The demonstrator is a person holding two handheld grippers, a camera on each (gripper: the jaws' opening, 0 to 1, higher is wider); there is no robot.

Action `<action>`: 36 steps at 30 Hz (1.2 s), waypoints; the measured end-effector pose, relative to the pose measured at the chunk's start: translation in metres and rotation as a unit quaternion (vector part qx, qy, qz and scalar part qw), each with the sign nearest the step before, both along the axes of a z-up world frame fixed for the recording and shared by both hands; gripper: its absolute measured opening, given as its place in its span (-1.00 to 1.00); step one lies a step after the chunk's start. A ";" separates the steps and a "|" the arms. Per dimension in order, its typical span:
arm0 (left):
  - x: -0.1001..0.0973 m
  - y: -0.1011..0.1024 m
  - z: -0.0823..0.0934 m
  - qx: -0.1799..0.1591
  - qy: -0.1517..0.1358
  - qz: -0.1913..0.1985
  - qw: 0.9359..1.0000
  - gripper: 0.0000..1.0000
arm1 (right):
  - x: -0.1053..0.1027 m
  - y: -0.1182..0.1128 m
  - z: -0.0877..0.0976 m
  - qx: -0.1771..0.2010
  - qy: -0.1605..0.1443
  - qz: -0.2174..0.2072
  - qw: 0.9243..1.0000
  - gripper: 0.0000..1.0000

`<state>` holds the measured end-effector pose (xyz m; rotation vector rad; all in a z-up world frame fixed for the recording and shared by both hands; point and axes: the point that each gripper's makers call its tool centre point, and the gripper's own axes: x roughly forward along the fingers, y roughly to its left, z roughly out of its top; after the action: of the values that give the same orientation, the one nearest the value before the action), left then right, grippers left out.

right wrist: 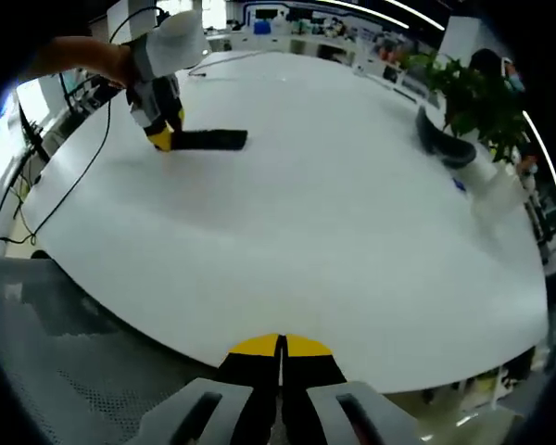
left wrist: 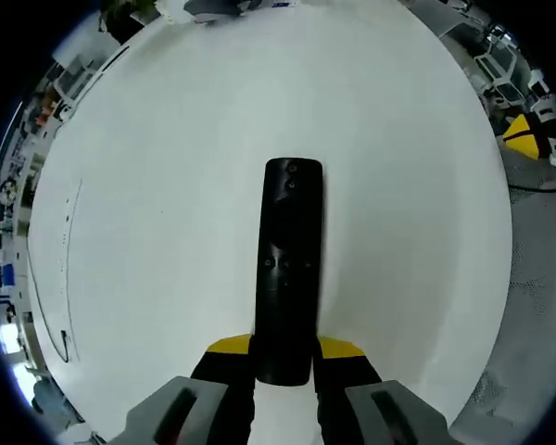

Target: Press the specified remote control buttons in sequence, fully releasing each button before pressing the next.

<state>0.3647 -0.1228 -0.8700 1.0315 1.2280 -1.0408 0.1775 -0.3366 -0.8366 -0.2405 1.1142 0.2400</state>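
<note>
Black remote control [left wrist: 287, 269], long and slim, lying flat on the white surface [left wrist: 167, 185], near end pinched between the yellow-tipped fingers of the left gripper [left wrist: 284, 357], far end pointing straight ahead of them. Two small round buttons near the far end, a ring-shaped cluster about midway along; markings too small to read. Same remote [right wrist: 208, 139] seen from the right gripper view, well beyond the fingertips and up to their left, held at one end by the left gripper [right wrist: 162, 134], a hand [right wrist: 97, 60] behind it. Right gripper [right wrist: 280, 350]: fingers pressed together, nothing between them, poised over the near edge of the surface [right wrist: 334, 241], well apart from the remote. Potted plant [right wrist: 473, 107] and a dark curved object [right wrist: 440, 139] ahead and to the right of the right fingers, near the far rim. Cables [right wrist: 56, 185] trailing off the surface to the left. Step in hand, by judgement: steadying the remote, no button contact yet. Next move likely calls for carrying the closed right fingertips across to the remote, lowering onto the first named button, pressing squarely, then lifting fully clear before the following one. Grip on the near end to stay firm so the remote does not tip or slide under the press.
</note>
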 end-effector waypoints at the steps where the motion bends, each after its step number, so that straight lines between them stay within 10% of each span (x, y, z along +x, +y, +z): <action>1: -0.002 0.000 0.000 0.000 0.000 0.000 1.000 -0.55 | 0.000 0.000 0.000 -0.001 -0.001 0.001 1.000 -1.00; 19: -0.023 -0.005 0.001 0.002 -0.053 -0.046 0.998 -0.55 | -0.001 0.003 -0.001 0.001 0.003 0.013 1.000 -1.00; 36: -0.057 -0.009 0.002 -0.046 -0.009 -0.001 0.999 -0.55 | -0.002 0.004 0.000 -0.003 0.002 0.018 1.000 -1.00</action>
<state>0.3078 -0.1313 -0.8680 0.9700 1.1546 -1.0780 0.1751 -0.3329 -0.8367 -0.2661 1.1161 0.2697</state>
